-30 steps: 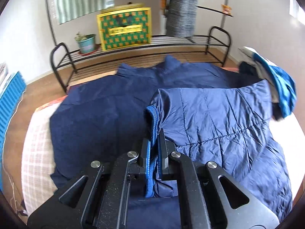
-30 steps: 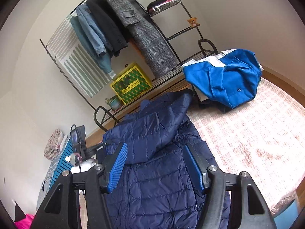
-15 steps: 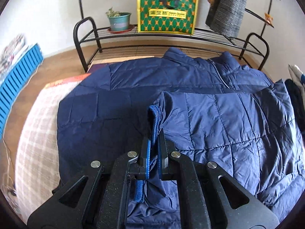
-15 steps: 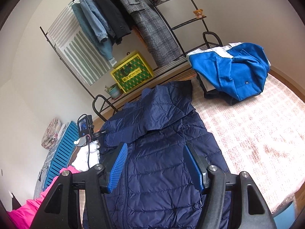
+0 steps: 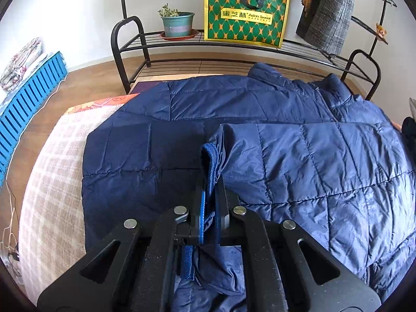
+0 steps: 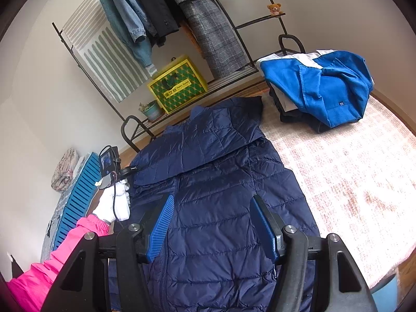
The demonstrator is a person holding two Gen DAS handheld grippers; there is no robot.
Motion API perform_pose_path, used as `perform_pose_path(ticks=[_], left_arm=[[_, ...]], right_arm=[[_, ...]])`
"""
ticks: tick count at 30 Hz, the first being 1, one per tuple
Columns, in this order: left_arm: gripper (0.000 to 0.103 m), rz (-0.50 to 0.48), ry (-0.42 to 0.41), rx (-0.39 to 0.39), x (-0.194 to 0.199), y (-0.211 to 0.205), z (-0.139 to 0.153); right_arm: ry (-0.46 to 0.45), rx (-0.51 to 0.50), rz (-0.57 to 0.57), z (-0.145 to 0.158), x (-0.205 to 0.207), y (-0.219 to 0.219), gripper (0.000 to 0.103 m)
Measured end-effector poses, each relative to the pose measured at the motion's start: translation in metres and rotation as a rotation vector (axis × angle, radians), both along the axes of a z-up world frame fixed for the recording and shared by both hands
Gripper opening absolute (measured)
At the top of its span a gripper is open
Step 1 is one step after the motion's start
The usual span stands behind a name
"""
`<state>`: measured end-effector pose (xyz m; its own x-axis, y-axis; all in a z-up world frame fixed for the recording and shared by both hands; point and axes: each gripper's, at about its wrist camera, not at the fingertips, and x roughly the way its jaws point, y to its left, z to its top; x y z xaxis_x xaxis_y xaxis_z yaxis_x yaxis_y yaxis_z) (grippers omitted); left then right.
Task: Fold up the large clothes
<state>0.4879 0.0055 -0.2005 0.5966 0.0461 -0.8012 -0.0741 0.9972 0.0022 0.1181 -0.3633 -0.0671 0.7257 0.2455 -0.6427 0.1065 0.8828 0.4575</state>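
So the navy puffer jacket [image 6: 223, 182] is laid out flat on the bed [image 6: 351, 171], collar end toward the black clothes rack [image 5: 182, 41] at the wall. One sleeve [image 5: 325, 166] is folded in across the front of it.

The left gripper [image 5: 210, 182] has its jaws pinched tight on the ribbed blue cuff [image 5: 210, 161] of that sleeve, and the cuff sticks up in a little loop between them while the rest of the sleeve drapes off to the right in the left wrist view. In the right wrist view you can see that same hand in a white glove [image 6: 114, 202] with a pink sleeve [image 6: 59, 257], at the jacket's left edge.

The right gripper [image 6: 212, 223] hovers over the lower half of the jacket with its jaws standing wide apart, nothing in them, the blue pads clear of the fabric.

Off toward the far corner of the bed sits a bright blue jacket [image 6: 325, 83] on top of a pile of other clothes. On the rack's low shelf there's a green and yellow bag [image 5: 245, 18] and a small potted plant [image 5: 176, 22].
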Motion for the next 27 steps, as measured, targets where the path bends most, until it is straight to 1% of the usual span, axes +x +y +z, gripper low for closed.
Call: perform_pose_path(ticks=[1, 3, 5, 6, 8, 9, 10, 11, 15, 19, 24, 25, 26, 27], left_arm=[[0.004, -0.001, 0.002, 0.006, 0.002, -0.001, -0.001], [0.009, -0.002, 0.017, 0.009, 0.003, -0.001, -0.002], [0.028, 0.005, 0.024, -0.005, 0.002, 0.004, 0.004], [0.033, 0.013, 0.014, -0.018, -0.002, 0.008, 0.009], [0.048, 0.03, -0.016, -0.052, -0.013, 0.017, 0.023], [0.052, 0.039, -0.028, -0.075, -0.02, 0.023, 0.032], [0.054, 0.039, -0.039, -0.103, -0.028, 0.029, 0.042], [0.054, 0.035, -0.044, -0.12, -0.038, 0.034, 0.051], [0.054, 0.022, -0.073, -0.163, -0.086, 0.054, 0.084], [0.062, 0.017, -0.082, -0.204, -0.146, 0.075, 0.104], [0.063, 0.017, -0.065, -0.208, -0.227, 0.098, 0.112], [0.068, 0.019, -0.058, -0.217, -0.243, 0.103, 0.111], [0.07, 0.02, -0.049, -0.226, -0.26, 0.108, 0.108], [0.07, 0.022, -0.037, -0.232, -0.274, 0.113, 0.104]], right_arm=[[0.004, -0.001, 0.001, -0.001, 0.0, 0.0, 0.065], [0.01, 0.0, 0.002, -0.002, 0.001, 0.0, 0.065], [0.008, -0.006, 0.007, -0.002, 0.002, 0.001, 0.065], [0.007, -0.013, 0.009, -0.002, 0.001, 0.001, 0.065], [0.005, -0.028, 0.014, -0.002, 0.001, 0.003, 0.065], [0.003, -0.033, 0.016, -0.001, 0.0, 0.002, 0.065], [0.001, -0.037, 0.017, -0.001, 0.0, 0.002, 0.065], [-0.001, -0.04, 0.018, -0.001, -0.002, 0.001, 0.065], [0.0, -0.073, 0.012, -0.002, -0.007, -0.002, 0.065], [-0.033, -0.074, -0.026, 0.002, -0.018, -0.011, 0.065], [-0.098, -0.117, -0.022, 0.012, -0.034, -0.014, 0.065], [-0.111, -0.126, -0.019, 0.012, -0.037, -0.016, 0.065], [-0.121, -0.135, -0.015, 0.013, -0.039, -0.017, 0.065], [-0.13, -0.149, -0.01, 0.012, -0.043, -0.019, 0.065]])
